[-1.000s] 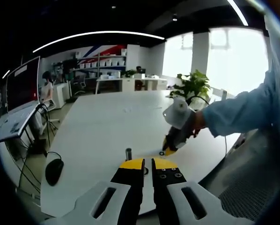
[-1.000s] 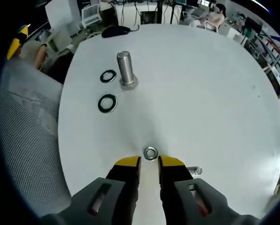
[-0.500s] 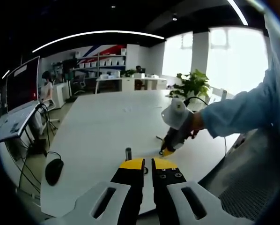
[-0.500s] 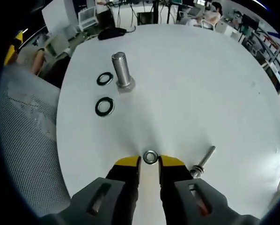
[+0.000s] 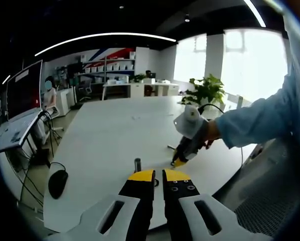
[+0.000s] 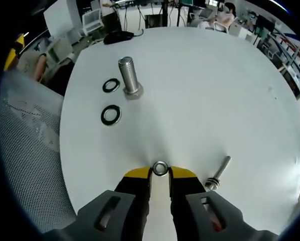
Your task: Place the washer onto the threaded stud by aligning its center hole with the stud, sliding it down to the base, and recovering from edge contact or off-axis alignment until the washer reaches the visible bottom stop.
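**Washer at right jaw tips, stud upright beyond**

Right gripper (image 6: 160, 173): jaws narrow, one silver washer (image 6: 160, 167) between the tips on the white table (image 6: 215, 90); actual clamping cannot be told. One small bolt (image 6: 217, 172) lies beside. Farther: two dark washers (image 6: 111, 114), one upright stud (image 6: 128, 76). Left gripper (image 5: 158, 174): jaws nearly closed, empty; stud base hidden there.

On the table (image 6: 215, 90), two washers (image 6: 111, 115) lie left of the upright stud (image 6: 128, 76); a bolt (image 6: 217, 173) lies nearer, right.
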Available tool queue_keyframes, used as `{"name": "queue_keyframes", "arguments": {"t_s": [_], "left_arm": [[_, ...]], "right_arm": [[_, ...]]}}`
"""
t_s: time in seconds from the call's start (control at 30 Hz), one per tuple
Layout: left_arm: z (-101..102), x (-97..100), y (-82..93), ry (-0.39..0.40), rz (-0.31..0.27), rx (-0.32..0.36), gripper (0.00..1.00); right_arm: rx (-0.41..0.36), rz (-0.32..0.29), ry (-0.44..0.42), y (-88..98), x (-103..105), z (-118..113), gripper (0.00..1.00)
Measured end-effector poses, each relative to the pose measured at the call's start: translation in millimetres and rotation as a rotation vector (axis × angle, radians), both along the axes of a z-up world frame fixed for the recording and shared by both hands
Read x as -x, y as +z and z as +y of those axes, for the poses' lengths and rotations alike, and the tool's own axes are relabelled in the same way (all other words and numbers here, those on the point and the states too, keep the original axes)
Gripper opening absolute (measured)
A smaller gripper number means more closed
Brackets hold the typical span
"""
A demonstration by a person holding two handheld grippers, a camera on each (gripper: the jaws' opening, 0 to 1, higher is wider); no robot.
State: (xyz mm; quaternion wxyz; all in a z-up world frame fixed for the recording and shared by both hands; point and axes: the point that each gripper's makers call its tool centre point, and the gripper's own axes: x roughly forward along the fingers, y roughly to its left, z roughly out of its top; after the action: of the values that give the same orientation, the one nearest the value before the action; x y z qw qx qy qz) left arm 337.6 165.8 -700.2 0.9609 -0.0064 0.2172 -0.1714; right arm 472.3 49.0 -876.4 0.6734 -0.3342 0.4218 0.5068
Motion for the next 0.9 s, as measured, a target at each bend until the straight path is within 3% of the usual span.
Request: {"name": "queue_keyframes", "arguments": {"t_s": [0.07, 0.13, 0.23, 0.33, 0.63, 0.9], "left_arm": [[0.2, 0.0, 0.1, 0.001, -0.001, 0.001, 0.04], [0.5, -0.2, 0.7, 0.003, -0.004, 0.003, 0.04], [0.6, -0.3, 0.8, 0.004, -0.004, 0.003, 0.04], [-0.1, -0.1, 0.6, 0.001, -0.003, 0.002, 0.04], [-0.4, 0.0, 0.8, -0.002, -0.005, 0.003, 0.04], [-0.9, 0.2, 0.8, -0.004, -0.005, 0.003, 0.04]], "right_arm": [[-0.006, -0.007, -0.014, 1.8, 7.5, 0.2, 0.29], [-0.013, -0.012, 0.052, 3.7, 22.0, 2.5, 0.25], [-0.014, 0.014, 0.046, 2.5, 40.2, -3.9, 0.26], [-0.011, 0.032, 0.036, 3.3, 43.5, -12.5, 0.25], [-0.050, 0.005, -0.067, 24.9, 14.8, -31.5, 0.25], [-0.067, -0.018, -0.099, 34.5, -6.7, -34.7, 0.23]]}}
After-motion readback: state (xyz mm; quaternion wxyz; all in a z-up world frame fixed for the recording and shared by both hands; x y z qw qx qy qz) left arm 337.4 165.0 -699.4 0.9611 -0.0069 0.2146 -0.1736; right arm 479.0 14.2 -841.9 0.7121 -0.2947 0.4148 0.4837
